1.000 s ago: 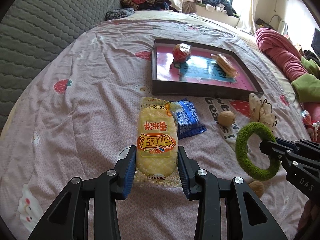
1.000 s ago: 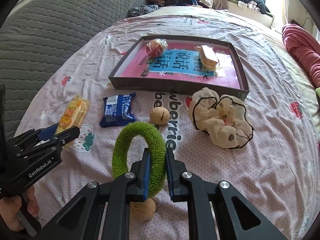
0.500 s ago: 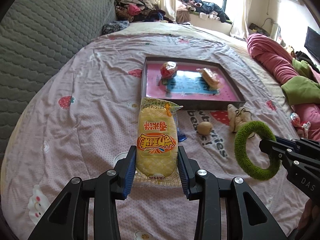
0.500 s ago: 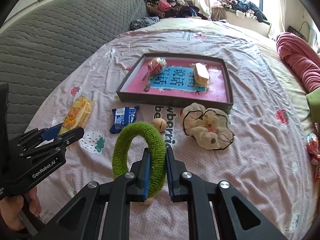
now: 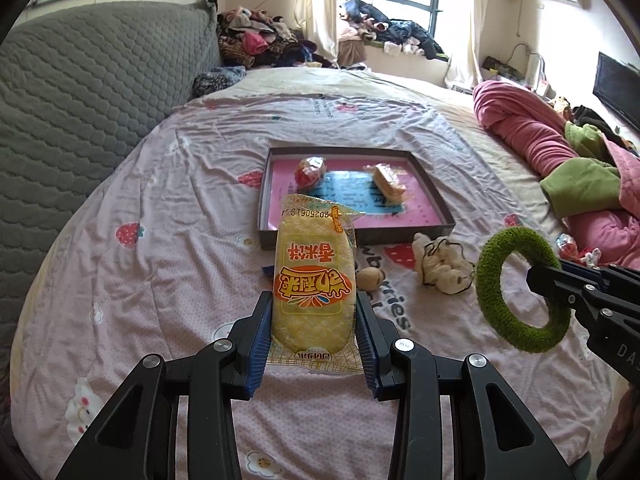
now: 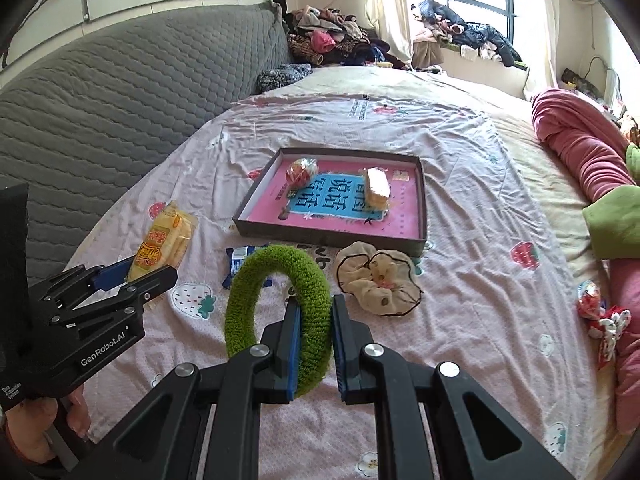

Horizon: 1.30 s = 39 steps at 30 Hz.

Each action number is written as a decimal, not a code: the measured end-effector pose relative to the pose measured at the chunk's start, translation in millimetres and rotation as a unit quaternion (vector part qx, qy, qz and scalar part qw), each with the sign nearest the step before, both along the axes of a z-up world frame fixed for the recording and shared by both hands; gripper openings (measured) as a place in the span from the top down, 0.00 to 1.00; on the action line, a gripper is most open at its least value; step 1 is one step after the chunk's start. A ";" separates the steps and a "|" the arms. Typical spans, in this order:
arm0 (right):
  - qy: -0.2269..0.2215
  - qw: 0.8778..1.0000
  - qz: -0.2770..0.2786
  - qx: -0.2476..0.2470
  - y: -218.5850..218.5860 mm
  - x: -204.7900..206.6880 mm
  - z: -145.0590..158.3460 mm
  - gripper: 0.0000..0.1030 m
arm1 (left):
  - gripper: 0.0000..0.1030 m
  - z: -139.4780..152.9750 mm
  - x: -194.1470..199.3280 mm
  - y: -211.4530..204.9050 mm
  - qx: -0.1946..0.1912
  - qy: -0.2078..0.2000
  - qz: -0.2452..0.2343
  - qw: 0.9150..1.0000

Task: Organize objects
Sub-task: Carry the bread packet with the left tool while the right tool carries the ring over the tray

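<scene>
The left gripper (image 5: 314,334) is squeezing a yellow snack bag (image 5: 314,292) between its two blue pads, and the bag is held up in the air above the bed (image 5: 160,208), on the near side of the dark tray (image 5: 436,200). The right gripper (image 6: 314,340) is pinched tight on a fuzzy green ring (image 6: 276,300), also up in the air on the near side of the tray. Inside the tray lie a red wrapped treat (image 6: 301,171) and a wrapped cake (image 6: 376,187), and just in front of the tray on the bed sit a cream scrunchie (image 6: 378,276), a blue packet (image 6: 240,258) and a walnut (image 5: 370,279).
</scene>
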State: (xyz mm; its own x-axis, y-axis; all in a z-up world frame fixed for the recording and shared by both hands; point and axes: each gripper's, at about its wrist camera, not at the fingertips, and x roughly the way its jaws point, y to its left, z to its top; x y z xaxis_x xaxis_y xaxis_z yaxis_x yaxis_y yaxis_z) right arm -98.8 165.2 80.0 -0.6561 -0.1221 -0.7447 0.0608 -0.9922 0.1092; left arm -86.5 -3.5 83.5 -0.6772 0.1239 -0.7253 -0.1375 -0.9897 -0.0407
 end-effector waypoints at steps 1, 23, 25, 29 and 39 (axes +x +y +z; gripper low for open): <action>0.002 1.000 -0.001 -0.001 1.7 1.4 2.0 0.86 | 0.61 2.1 0.7 1.8 -0.001 0.002 -0.001 1.000; 0.036 0.999 -0.011 -0.004 26.0 0.0 39.9 0.86 | 0.61 42.0 -9.0 29.9 -0.010 0.031 -0.017 0.999; 0.039 0.999 -0.012 -0.003 28.1 -5.1 42.4 0.86 | 0.61 43.9 -14.7 32.3 -0.011 0.032 -0.018 0.999; 0.040 0.999 -0.011 -0.005 32.1 -18.1 44.6 0.86 | 0.61 45.2 -27.7 36.1 -0.012 0.033 -0.019 0.999; 0.039 0.999 -0.013 -0.012 42.1 -62.1 36.4 0.86 | 0.61 32.0 -70.3 51.5 -0.019 0.027 -0.024 0.999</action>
